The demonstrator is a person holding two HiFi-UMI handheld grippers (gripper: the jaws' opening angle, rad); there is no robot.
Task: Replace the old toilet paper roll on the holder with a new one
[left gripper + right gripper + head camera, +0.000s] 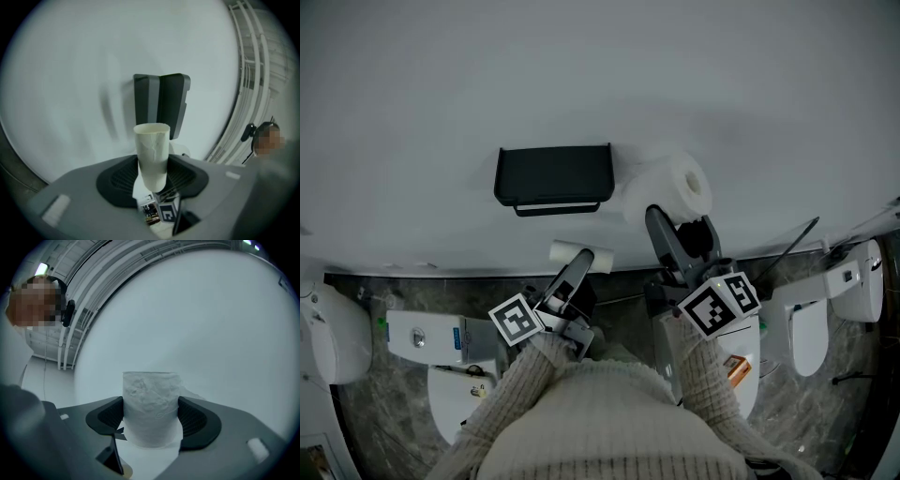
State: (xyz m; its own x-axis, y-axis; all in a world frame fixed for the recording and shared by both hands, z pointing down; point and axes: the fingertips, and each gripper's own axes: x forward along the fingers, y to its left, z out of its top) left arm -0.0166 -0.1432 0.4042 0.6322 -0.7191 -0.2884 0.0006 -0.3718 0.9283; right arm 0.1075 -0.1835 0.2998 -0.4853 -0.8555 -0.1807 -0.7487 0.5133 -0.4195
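The black holder [553, 178] hangs on the pale wall, its bar bare; the left gripper view shows the holder [161, 103] straight ahead. My left gripper [579, 262] is shut on the empty cardboard tube [579, 254], below and slightly right of the holder. That tube [152, 159] stands upright between the ribbed pads [185, 176]. My right gripper [680, 225] is shut on the new white roll [670, 190], just right of the holder. The roll [151, 406] fills the gap between its pads [199, 420].
A white toilet [441, 361] stands at lower left and another toilet [834, 309] at right, on dark marbled floor [366, 412]. The person's knit sleeves [581, 412] fill the lower middle. Wall rails [251, 70] run at the right of the left gripper view.
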